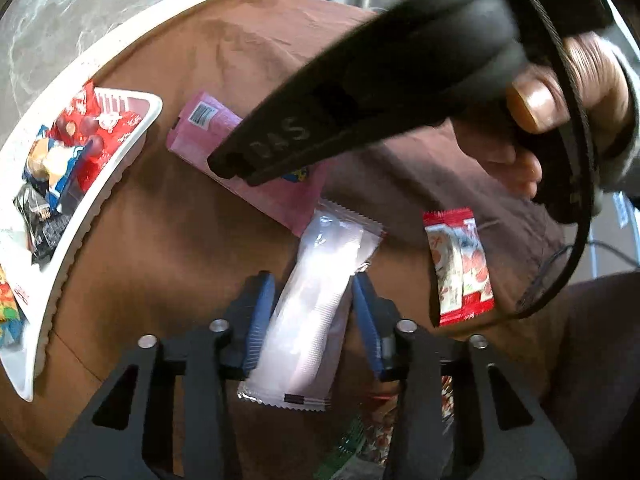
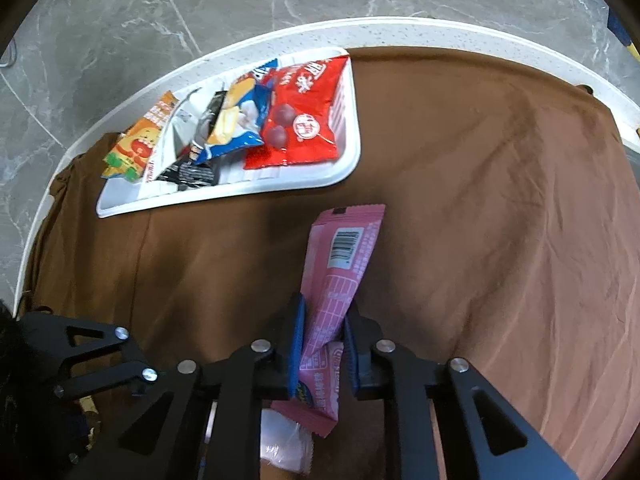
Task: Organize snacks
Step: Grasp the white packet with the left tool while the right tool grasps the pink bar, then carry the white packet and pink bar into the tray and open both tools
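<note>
The left tool (image 1: 314,312), black-framed with blue pads, straddles a pale white-pink foil snack packet (image 1: 308,312) lying on the brown cloth (image 1: 160,240) that covers the round white counter (image 2: 400,30); its blue pads sit against the packet's two long edges, so it looks clamped on the packet, which still rests flat on the cloth. The right tool (image 2: 322,344) is closed tight on a pink rectangular wrapper with a barcode (image 2: 340,268), pinching its lower half so that the wrapper creases between the pads, its barcode end pointing away toward the tray. In the left wrist view a person's hand (image 1: 560,92) grips the right tool's black handle above that pink wrapper. A white ribbed plastic tray (image 2: 348,160) near the counter's edge holds a red packet with round sweets pictured (image 2: 308,120), a blue-and-yellow packet (image 2: 240,120), a black packet (image 2: 196,168) and an orange packet (image 2: 136,144). A red-and-white strawberry-print packet (image 1: 460,264) lies loose on the cloth just beside the pale packet.
</note>
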The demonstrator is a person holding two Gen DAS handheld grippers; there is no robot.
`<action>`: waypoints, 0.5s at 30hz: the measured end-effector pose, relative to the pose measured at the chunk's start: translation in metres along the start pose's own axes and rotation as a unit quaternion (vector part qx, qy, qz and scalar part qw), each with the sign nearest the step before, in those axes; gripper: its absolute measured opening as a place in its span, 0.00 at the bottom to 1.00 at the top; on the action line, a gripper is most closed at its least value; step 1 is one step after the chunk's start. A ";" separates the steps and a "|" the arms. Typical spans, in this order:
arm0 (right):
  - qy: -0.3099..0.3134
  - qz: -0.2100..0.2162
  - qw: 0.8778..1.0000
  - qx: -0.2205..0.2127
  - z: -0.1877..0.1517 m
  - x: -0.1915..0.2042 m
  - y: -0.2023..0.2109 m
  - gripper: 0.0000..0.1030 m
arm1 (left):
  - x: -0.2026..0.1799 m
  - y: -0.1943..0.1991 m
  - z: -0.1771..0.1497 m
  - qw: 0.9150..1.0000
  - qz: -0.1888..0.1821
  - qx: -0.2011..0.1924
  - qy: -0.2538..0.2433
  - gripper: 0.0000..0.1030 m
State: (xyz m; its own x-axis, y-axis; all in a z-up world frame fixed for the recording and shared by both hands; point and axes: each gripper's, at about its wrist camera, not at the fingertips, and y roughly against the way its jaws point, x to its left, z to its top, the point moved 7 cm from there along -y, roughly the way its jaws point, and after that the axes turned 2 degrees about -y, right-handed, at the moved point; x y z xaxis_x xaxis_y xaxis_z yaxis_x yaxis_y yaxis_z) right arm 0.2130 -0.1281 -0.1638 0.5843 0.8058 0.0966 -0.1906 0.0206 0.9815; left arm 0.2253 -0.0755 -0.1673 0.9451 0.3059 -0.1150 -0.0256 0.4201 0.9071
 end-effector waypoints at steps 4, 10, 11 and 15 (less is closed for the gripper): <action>-0.015 0.024 1.000 -0.007 0.003 -0.003 0.006 0.17 | 0.011 0.002 0.002 1.000 -0.016 -0.005 0.023 0.27; -0.057 0.053 0.997 -0.016 0.005 -0.014 0.017 0.16 | 0.026 0.008 -0.006 0.998 -0.022 -0.008 0.054 0.24; -0.063 0.056 0.996 -0.017 0.005 -0.016 0.019 0.16 | 0.028 0.010 -0.007 0.998 -0.018 -0.010 0.057 0.24; -0.086 0.071 0.993 -0.024 0.006 -0.022 0.026 0.16 | 0.038 0.017 -0.012 0.997 -0.020 -0.018 0.076 0.24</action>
State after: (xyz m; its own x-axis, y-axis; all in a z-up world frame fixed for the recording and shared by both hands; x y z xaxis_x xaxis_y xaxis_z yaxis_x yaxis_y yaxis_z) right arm 0.1999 -0.1489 -0.1399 0.6737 0.6899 0.2649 -0.3155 -0.0557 0.9473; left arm 0.2569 -0.0465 -0.1608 0.8855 0.4129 -0.2132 -0.0032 0.4641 0.8858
